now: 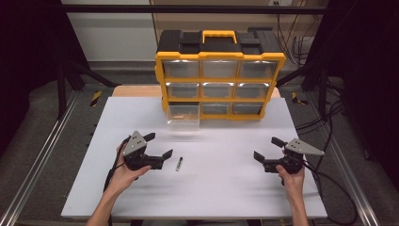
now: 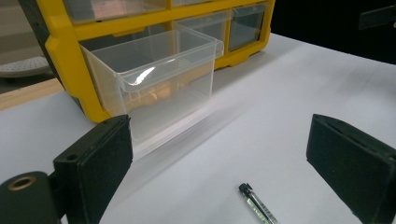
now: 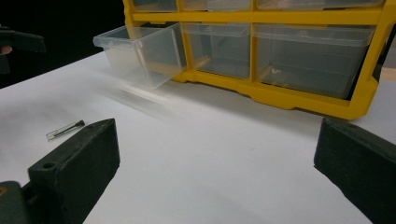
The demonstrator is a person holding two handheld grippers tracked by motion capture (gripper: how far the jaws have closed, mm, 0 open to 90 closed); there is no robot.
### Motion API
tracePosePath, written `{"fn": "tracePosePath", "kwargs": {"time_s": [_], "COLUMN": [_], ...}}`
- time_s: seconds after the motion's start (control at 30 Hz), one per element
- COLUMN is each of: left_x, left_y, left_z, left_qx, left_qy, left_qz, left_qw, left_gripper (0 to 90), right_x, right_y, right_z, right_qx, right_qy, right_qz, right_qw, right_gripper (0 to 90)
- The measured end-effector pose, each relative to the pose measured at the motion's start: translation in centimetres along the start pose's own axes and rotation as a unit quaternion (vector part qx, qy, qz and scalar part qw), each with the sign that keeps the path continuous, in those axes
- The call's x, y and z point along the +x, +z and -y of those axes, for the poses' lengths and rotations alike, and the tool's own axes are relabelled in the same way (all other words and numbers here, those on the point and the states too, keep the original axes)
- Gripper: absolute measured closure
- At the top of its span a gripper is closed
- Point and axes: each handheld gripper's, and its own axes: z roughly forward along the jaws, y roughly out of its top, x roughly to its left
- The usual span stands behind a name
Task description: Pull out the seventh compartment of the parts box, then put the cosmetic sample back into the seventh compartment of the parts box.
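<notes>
The left gripper [image 1: 159, 146] has its jaws spread wide and holds nothing; a small metal bit [image 1: 179, 164] lies on the white table [image 1: 221, 188] just beside its tip. The right gripper [image 1: 268, 148] is also spread and empty, well apart from the bit. Ahead of the left gripper, the clear drawer [image 1: 183, 115] stands pulled out of the yellow organizer [image 1: 219, 63]

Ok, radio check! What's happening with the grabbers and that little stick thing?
Left gripper open, empty. Right gripper open, empty. Small bit flat on table beside left gripper. Bottom-left drawer pulled out; nothing blocking.
</notes>
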Motion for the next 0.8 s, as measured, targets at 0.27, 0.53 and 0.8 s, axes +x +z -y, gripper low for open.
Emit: {"fn": "tracePosePath", "kwargs": {"time_s": [0.27, 0.53, 0.8], "left_x": [-0.4, -0.9, -1.3], "left_y": [0.8, 1.5, 2.3], "left_z": [0.7, 1.1, 1.7], "left_qx": [0.031, 0.044, 0.066], "left_qy": [0.001, 0.001, -0.002], "left_qz": [0.011, 0.017, 0.021], "left_qw": [0.9995, 0.9989, 0.9976], "left_gripper": [6.4, 6.0, 5.8], "right_x": [0.0, 0.0, 0.0], "right_y": [0.0, 0.0, 0.0], "right_z": [0.0, 0.0, 0.0], "right_qx": [-0.001, 0.0, 0.001], "right_qy": [0.001, 0.0, 0.0], "right_qz": [-0.001, -0.002, -0.001], "right_qw": [1.0, 1.0, 1.0], "right_gripper": [0.8, 0.8, 0.8]}}
